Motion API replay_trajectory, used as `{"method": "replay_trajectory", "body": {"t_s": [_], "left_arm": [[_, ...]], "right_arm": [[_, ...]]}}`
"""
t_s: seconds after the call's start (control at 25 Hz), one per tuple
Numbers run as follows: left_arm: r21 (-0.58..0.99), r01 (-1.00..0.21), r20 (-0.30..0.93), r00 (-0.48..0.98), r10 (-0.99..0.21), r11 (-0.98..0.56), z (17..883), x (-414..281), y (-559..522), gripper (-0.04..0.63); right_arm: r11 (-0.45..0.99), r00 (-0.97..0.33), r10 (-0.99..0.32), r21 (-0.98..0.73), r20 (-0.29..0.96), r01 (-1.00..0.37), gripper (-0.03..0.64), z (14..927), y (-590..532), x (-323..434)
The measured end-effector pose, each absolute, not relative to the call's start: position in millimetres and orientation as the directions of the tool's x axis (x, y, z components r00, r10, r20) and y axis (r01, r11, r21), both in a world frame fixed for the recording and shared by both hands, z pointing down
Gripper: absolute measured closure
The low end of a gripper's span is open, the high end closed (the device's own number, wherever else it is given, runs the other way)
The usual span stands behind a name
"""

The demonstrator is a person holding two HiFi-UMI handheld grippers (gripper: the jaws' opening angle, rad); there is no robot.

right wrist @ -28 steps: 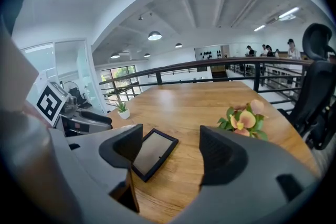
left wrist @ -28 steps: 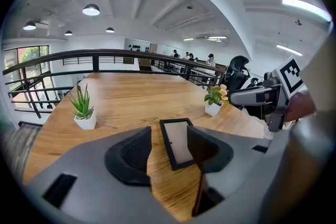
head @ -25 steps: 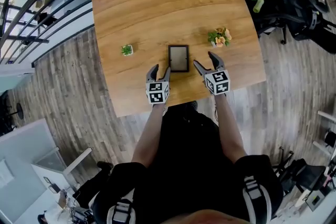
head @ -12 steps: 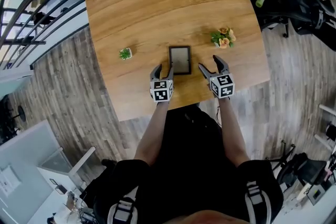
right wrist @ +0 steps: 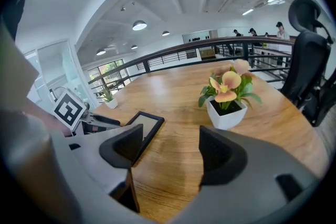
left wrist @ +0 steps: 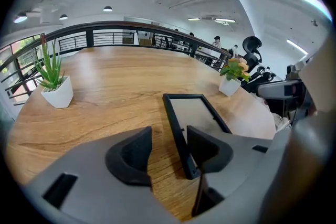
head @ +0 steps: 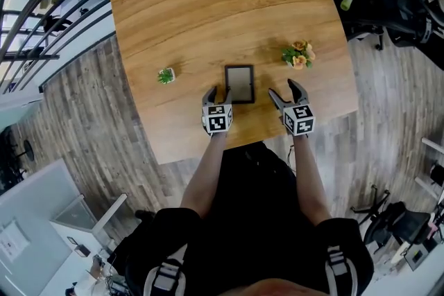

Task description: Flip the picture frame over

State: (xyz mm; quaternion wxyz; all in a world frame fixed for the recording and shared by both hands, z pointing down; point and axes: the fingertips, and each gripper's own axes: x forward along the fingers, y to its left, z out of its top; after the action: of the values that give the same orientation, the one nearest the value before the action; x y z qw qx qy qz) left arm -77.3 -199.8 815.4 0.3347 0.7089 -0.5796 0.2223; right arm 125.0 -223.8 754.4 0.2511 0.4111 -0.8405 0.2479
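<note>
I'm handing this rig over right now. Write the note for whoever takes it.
Left gripper: jaws open, empty, at the near left corner of the picture frame; the frame's left edge runs close by the right jaw.
Right gripper: jaws open, empty, to the frame's right, not touching it.
Frame lies flat on the table, green plant to its left, flower pot to its right.
Done: nothing gripped or lifted.
Left: grip, lift, turn over, set down.

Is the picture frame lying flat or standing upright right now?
Lying flat. The picture frame rests on the table; the left gripper view shows its rim against the wood, no edge lifted.
</note>
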Motion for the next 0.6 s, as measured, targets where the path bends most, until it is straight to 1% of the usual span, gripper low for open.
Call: {"method": "replay_trajectory", "body": {"t_s": [0.24,0.44,0.6], "left_arm": [[0.212,-0.972,0.714,0.224,-0.663,-0.100,820.1,-76.8,-203.8,0.371],[0.230,-0.969,0.716,0.228,-0.660,-0.085,820.7,-79.3,-204.4,0.393],[0.229,-0.970,0.717,0.225,-0.660,-0.082,820.8,-80.6,-203.3,0.397]], "right_arm": [[0.532,-0.530,-0.568,-0.210,0.629,-0.820,0.285,756.5,-228.3,126.3],[0.531,-0.530,-0.574,-0.209,0.624,-0.821,0.287,753.4,-230.2,125.2],[0.533,-0.529,-0.578,-0.202,0.621,-0.821,0.288,750.5,-227.8,125.0]]}}
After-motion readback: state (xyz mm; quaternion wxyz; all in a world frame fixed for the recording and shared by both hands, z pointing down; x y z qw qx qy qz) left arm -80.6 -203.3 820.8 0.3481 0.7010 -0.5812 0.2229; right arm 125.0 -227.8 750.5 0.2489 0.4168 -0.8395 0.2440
